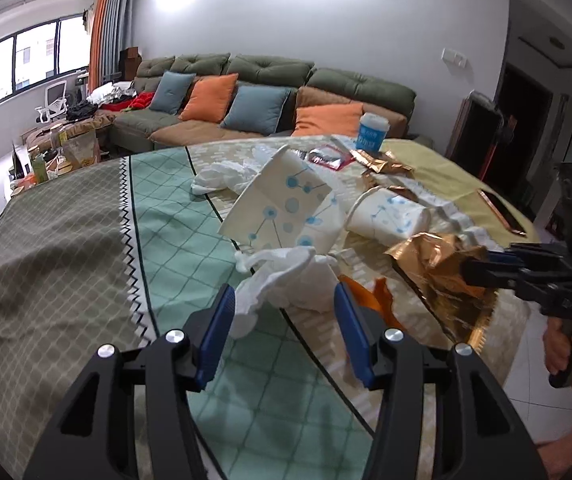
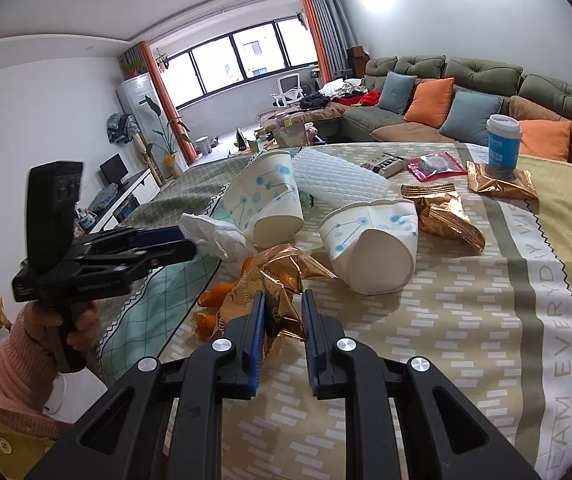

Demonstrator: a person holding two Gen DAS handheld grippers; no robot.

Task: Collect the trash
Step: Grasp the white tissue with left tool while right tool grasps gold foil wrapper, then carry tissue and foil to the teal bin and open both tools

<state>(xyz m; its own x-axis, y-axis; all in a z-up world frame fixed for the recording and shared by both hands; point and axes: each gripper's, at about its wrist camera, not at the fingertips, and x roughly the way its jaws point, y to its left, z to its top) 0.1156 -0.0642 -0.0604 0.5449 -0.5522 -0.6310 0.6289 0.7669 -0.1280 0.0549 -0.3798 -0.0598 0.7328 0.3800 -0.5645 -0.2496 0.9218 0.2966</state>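
Trash lies scattered on a round table with a patterned cloth [image 1: 66, 240]. My left gripper [image 1: 284, 292] is open, and a crumpled white tissue [image 1: 286, 276] lies just past its blue pads [image 1: 216, 332] without being pressed by them. From the right wrist view, the left gripper [image 2: 184, 242] sits beside that tissue [image 2: 214, 236]. My right gripper [image 2: 284, 296] is shut on a crumpled gold foil wrapper [image 2: 282, 276], also seen from the left wrist view with the right gripper [image 1: 471, 266] pinching the wrapper [image 1: 433, 264]. Orange peel [image 2: 214, 300] lies under the wrapper.
Two dotted paper cups [image 2: 266, 204] [image 2: 369, 248] lie on their sides mid-table. Further gold wrappers [image 2: 441, 212] [image 2: 501, 184], a blue-and-white cup [image 2: 503, 140], a red-edged bag [image 2: 435, 166] and a white bubble sheet [image 2: 337, 178] sit behind. A green sofa [image 1: 246, 68] stands beyond.
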